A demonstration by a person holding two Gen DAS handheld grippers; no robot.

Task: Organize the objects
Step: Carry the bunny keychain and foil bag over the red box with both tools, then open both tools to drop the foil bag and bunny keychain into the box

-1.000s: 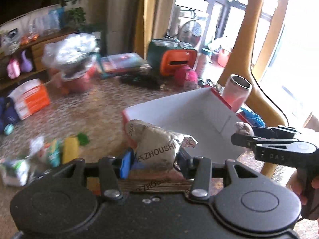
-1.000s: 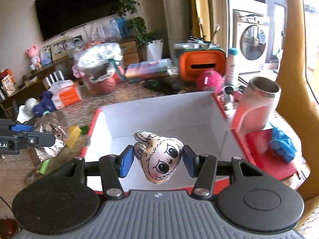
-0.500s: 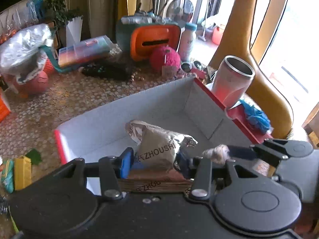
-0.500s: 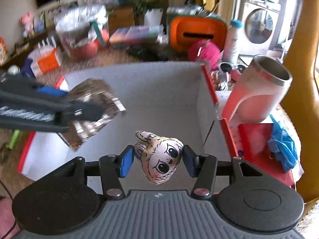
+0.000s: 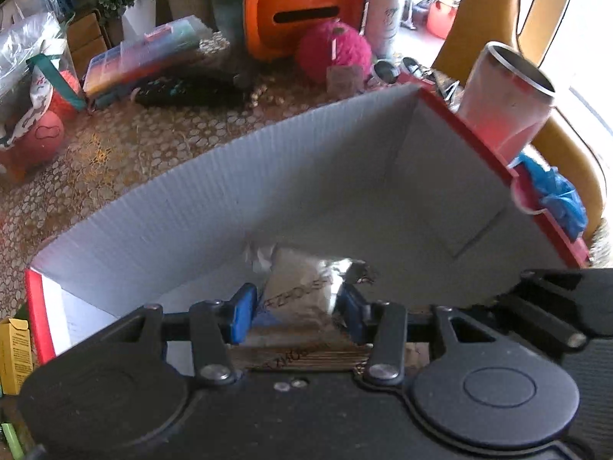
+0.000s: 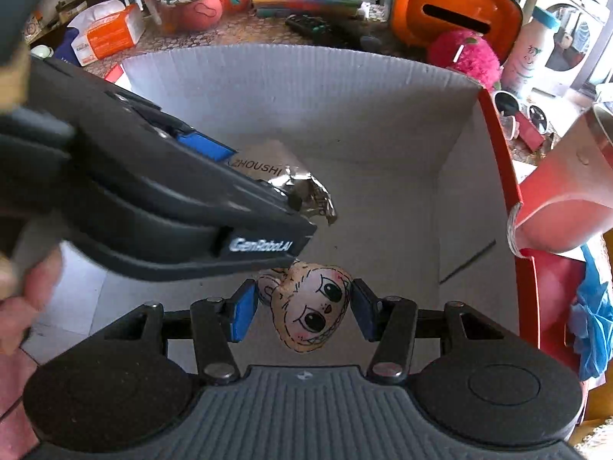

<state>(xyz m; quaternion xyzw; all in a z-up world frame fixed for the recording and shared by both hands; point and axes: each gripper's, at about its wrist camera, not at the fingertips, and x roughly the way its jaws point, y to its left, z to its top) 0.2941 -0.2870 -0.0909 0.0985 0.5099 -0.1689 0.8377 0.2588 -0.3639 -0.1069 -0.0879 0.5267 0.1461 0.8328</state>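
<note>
Both held items now lower, inside box (image 6: 306, 88): crinkled foil packet (image 5: 302, 287), plush face (image 6: 314, 306).

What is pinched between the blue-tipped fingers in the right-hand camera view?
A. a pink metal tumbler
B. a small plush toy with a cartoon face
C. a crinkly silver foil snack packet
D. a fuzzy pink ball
B: the small plush toy with a cartoon face sits between the right gripper fingers, above the open white cardboard box.

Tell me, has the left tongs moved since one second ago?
Yes. The left tongs, shut on the snack bag, moved from outside the box to down inside it.
</note>
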